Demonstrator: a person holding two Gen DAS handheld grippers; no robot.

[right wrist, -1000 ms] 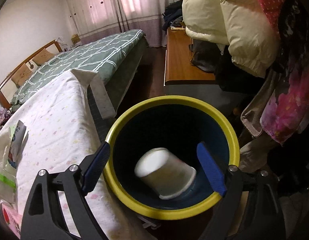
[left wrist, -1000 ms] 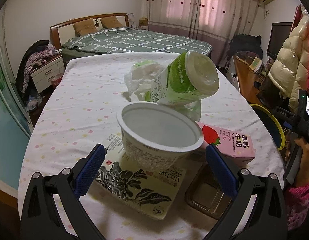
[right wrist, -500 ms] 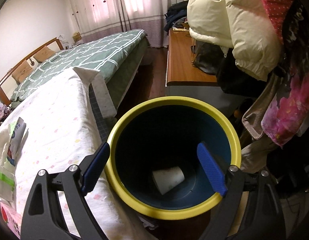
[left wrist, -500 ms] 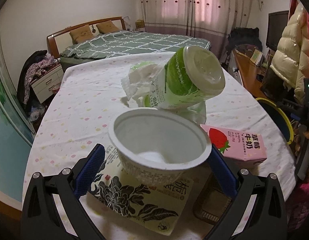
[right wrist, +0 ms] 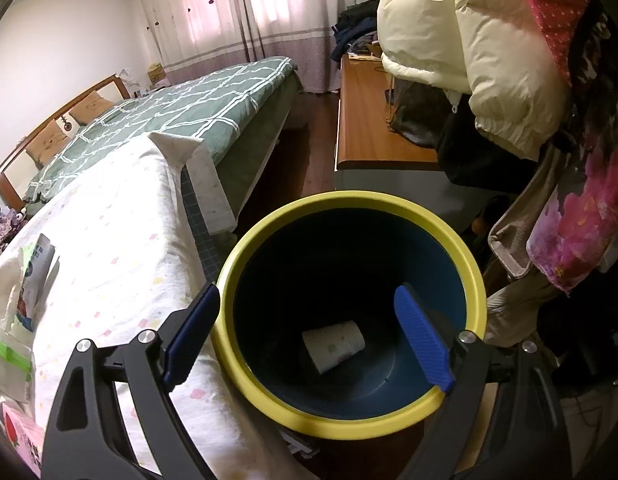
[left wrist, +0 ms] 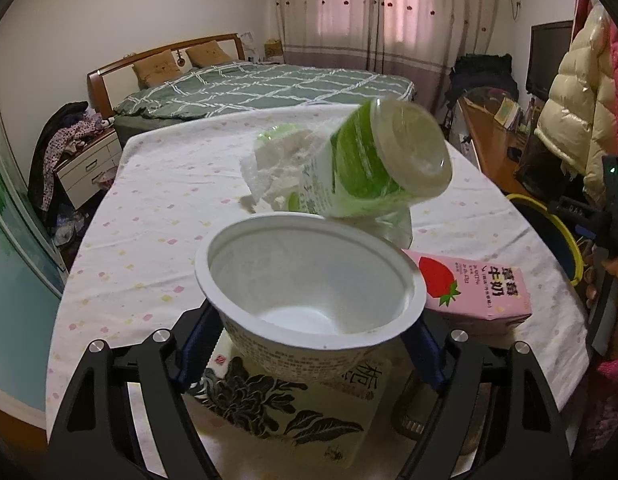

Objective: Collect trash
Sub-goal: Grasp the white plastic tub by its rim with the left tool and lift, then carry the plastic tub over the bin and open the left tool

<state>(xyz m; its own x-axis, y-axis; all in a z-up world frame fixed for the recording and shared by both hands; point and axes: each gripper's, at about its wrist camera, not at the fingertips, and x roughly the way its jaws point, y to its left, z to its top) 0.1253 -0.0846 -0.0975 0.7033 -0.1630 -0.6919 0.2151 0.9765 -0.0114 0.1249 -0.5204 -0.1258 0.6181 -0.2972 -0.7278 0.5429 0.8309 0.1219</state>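
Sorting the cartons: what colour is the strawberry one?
Pink carton, clearest in the left wrist view.

Your left gripper (left wrist: 311, 354) has just been closing, and its blue pads (left wrist: 199, 342) now press both sides of the white bowl (left wrist: 309, 292), which sits tilted with its mouth toward you. Under it lies a flat packet (left wrist: 285, 412) printed with black flowers. Just behind, a green-and-white cup (left wrist: 373, 168) leans on crumpled plastic. A pink strawberry milk carton (left wrist: 477, 290) lies to your right on the dotted tablecloth (left wrist: 157, 216).
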